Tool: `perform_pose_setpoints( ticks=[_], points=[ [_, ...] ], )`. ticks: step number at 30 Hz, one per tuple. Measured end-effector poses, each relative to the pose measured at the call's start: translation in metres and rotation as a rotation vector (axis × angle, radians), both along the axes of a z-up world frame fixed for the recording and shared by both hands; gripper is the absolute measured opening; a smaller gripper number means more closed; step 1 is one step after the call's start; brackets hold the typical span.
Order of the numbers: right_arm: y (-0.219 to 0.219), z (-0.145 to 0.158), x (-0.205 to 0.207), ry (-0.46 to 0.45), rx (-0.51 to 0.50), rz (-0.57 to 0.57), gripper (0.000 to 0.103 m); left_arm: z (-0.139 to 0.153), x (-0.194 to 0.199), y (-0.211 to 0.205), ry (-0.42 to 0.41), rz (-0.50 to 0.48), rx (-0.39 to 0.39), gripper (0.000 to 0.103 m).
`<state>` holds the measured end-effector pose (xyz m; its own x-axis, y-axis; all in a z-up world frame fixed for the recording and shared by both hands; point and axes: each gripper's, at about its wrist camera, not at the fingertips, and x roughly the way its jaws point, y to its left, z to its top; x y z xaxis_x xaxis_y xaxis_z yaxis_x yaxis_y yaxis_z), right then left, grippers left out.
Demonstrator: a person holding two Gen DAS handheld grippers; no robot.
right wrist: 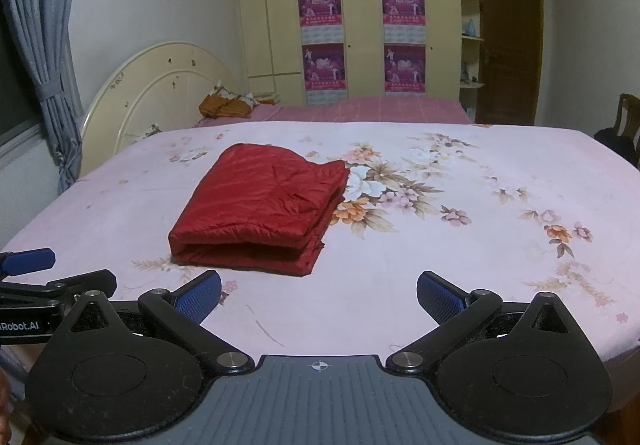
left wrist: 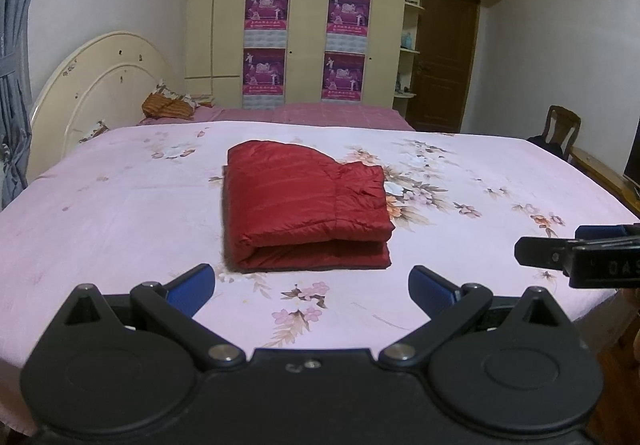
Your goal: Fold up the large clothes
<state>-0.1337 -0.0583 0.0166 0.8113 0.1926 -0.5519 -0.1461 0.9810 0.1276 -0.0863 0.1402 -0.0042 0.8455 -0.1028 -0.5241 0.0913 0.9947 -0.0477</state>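
A red padded jacket (left wrist: 306, 205) lies folded into a thick rectangle on the pink floral bed sheet (left wrist: 120, 213), its fold facing me. My left gripper (left wrist: 312, 287) hovers open just in front of it, nothing between its blue pads. In the right wrist view the same jacket (right wrist: 260, 205) sits ahead and to the left of my right gripper (right wrist: 319, 295), which is also open and holds nothing. The right gripper's side shows at the right edge of the left wrist view (left wrist: 580, 257), and the left gripper at the left edge of the right wrist view (right wrist: 28, 285).
The bed's cream headboard (left wrist: 100, 85) stands at the left, with a patterned pillow (left wrist: 168, 105) near it. Cream wardrobes with purple posters (left wrist: 304, 45) line the back wall beside a brown door (left wrist: 444, 57). A wooden chair (left wrist: 560, 129) stands right, a grey curtain (right wrist: 44, 65) left.
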Motion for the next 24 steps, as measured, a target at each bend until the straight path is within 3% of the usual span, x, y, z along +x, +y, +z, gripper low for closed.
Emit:
perform_pose_setpoints(
  ticks=[24],
  points=[
    [-0.0018,-0.0014,0.0010,-0.002,0.002,0.004,0.103,0.0023,0.0032,0.0026,-0.016,0.004,-0.004,0.103]
  ],
)
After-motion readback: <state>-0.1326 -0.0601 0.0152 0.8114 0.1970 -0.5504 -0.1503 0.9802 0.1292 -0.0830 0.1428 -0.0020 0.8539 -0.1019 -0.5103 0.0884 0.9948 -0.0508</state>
